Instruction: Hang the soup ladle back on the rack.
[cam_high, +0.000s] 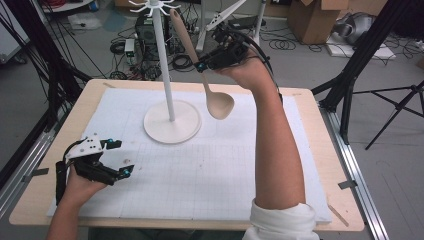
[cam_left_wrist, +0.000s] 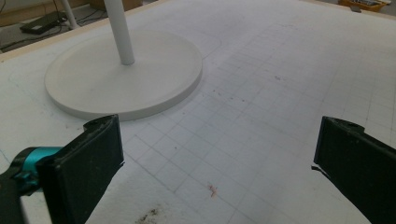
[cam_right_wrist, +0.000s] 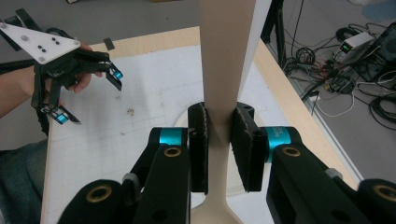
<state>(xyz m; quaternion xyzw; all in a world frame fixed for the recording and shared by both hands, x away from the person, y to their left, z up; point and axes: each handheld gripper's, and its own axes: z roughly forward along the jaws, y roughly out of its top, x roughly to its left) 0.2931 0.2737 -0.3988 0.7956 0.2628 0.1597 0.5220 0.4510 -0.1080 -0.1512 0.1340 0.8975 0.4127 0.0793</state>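
A pale wooden spoon (cam_high: 220, 104) hangs in the air, bowl down and handle slanting up to the left. My right gripper (cam_high: 202, 65) is shut on its handle, raised over the far side of the table. The spoon's handle top lies close beside the pole of a white hook stand (cam_high: 165, 70). In the right gripper view the spoon handle (cam_right_wrist: 227, 46) is pinched between the pads of my right gripper (cam_right_wrist: 219, 140). My left gripper (cam_high: 121, 158) rests low at the table's left, open, nothing between its jaws. In its own view my left gripper (cam_left_wrist: 217, 158) faces the stand's round base (cam_left_wrist: 123, 81).
A white gridded mat (cam_high: 200, 165) covers the wooden table (cam_high: 332, 200). The stand's hooks (cam_high: 155, 6) spread out at its top. Beyond the far edge lie cables, electronics and cardboard boxes on the floor. Black tripod legs (cam_high: 350, 75) stand at the right.
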